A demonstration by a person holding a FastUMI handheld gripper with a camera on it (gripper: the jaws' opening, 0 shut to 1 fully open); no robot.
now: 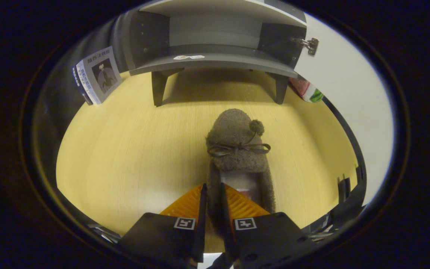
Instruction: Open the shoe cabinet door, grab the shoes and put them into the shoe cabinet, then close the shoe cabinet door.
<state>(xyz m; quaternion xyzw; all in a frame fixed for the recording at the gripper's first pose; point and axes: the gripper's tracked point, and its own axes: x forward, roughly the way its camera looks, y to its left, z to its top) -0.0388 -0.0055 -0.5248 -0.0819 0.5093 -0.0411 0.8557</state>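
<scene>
A fuzzy brown slipper with a thin bow and a pompom points away from me over the yellow wooden surface. My gripper is shut on the left side wall of the slipper's heel opening, with the wall pinched between both fingers. Beyond the slipper stands the grey shoe cabinet on short legs. Its inside shelf is exposed. The white cabinet door is swung open to the right, with a metal hinge at its top corner.
A book leans upright against the cabinet's left side. A red, white and green object lies by the cabinet's right leg, partly behind the door. Dark metal parts sit low to the right of the slipper.
</scene>
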